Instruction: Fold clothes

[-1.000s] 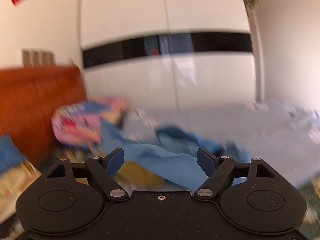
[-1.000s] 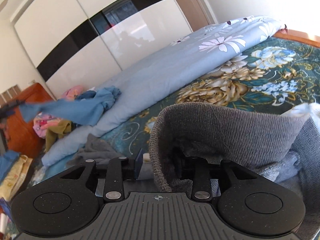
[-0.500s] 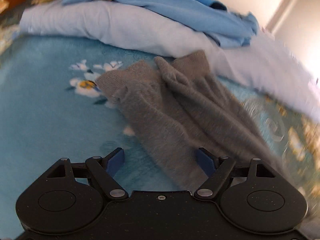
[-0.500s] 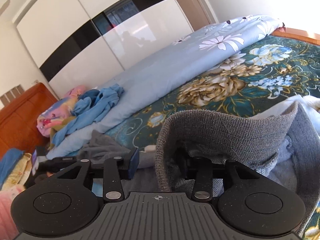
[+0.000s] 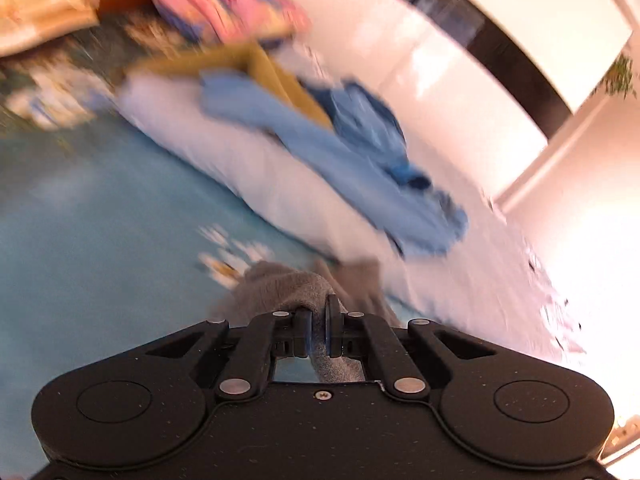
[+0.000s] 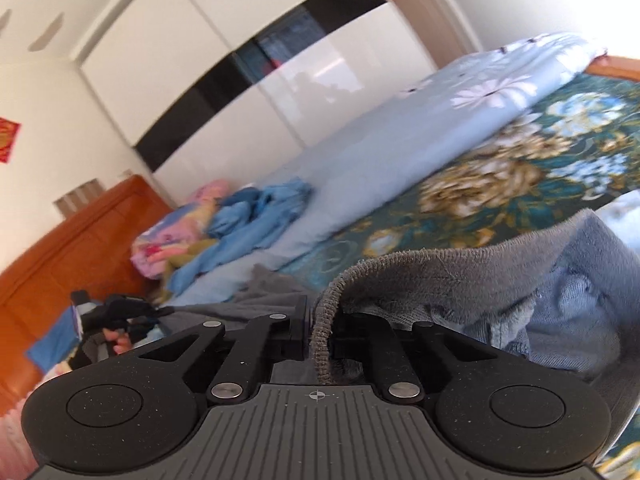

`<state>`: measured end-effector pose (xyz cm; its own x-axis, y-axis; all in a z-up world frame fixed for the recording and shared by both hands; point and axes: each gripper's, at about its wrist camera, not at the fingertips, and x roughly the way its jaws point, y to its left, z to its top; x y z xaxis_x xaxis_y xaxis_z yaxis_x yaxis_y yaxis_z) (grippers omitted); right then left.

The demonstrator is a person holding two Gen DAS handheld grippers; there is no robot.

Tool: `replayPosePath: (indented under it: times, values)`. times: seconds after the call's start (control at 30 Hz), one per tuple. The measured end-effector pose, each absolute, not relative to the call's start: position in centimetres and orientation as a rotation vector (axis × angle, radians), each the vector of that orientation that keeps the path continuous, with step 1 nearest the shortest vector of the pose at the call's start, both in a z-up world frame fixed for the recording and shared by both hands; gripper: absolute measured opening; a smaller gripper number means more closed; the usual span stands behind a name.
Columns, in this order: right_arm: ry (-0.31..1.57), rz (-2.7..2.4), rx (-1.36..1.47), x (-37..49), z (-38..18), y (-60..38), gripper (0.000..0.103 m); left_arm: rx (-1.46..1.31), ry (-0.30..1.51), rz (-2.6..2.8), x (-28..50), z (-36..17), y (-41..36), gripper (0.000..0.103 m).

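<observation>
Folding is only beginning: both tools have just been closing, the left tool (image 5: 317, 330) and right tool (image 6: 320, 338) now pinching the grey sweater (image 6: 460, 280); blue clothes (image 5: 352, 160) at twelve o'clock are waiting.

Coarse grey knit sweater (image 6: 440, 280), matt speckled black plastic right gripper (image 6: 318, 336), glossy white wardrobe (image 6: 248, 92), polished orange wood headboard (image 6: 72, 248)

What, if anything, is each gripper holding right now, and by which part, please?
Both are shut on the grey knitted sweater: the right gripper pinches its ribbed hem edge, the left gripper a bunched fold near a cuff end.
</observation>
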<state>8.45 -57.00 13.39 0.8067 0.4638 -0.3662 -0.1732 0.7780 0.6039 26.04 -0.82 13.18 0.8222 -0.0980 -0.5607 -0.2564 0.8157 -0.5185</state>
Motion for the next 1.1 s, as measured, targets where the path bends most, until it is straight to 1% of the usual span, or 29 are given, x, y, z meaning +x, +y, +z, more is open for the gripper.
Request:
replayPosePath:
  times: [0.07,0.23,0.33,0.4,0.5,0.53,0.57,0.6,0.63,0.7,0.73,0.77,0.9,0.93,1.1]
  values:
    - [0.548,0.421,0.578,7.9,13.0,-55.4,0.006,-0.607,0.578,0.127,23.2,13.8,1.9,0.003]
    - [0.649,0.528,0.588,6.4,10.7,-51.7,0.006,-0.622,0.561,0.285,16.2,12.5,8.1,0.003]
    - [0.723,0.556,0.590,5.7,9.0,-50.1,0.006,-0.631,0.598,0.350,13.8,11.0,11.1,0.003]
    - [0.780,0.526,0.584,5.4,7.9,-49.6,0.006,-0.671,0.633,0.349,12.6,10.0,12.2,0.004]
    - [0.814,0.483,0.613,4.6,6.9,-49.9,0.006,-0.624,0.653,0.331,11.7,9.5,11.6,0.005]
    - [0.813,0.471,0.626,4.2,6.9,-50.2,0.010,-0.613,0.660,0.325,11.6,9.4,11.3,0.005]
    - [0.806,0.455,0.632,3.8,7.0,-50.5,0.016,-0.604,0.664,0.310,11.4,9.4,10.8,0.007]
    - [0.796,0.441,0.633,3.4,7.2,-51.0,0.019,-0.595,0.668,0.293,11.3,9.4,10.2,0.016]
    - [0.786,0.429,0.633,2.9,7.5,-51.6,0.020,-0.579,0.670,0.282,11.0,9.5,9.6,0.033]
    - [0.754,0.409,0.649,1.7,8.1,-53.3,0.029,-0.513,0.669,0.283,10.3,9.7,8.5,0.051]
    - [0.736,0.388,0.655,0.9,8.3,-54.4,0.037,-0.479,0.668,0.283,10.0,9.8,8.0,0.051]
    - [0.718,0.356,0.654,0.2,8.6,-55.5,0.042,-0.442,0.670,0.287,9.7,9.7,7.5,0.052]
    - [0.657,0.125,0.710,-1.4,8.6,-60.8,0.045,-0.374,0.668,0.294,9.0,9.7,6.6,0.058]
    - [0.631,0.060,0.738,-1.4,8.4,-62.1,0.050,-0.382,0.665,0.290,8.9,9.8,6.6,0.058]
    - [0.547,-0.190,0.933,0.9,5.0,-67.1,0.051,-0.384,0.639,0.260,8.8,10.8,5.6,0.059]
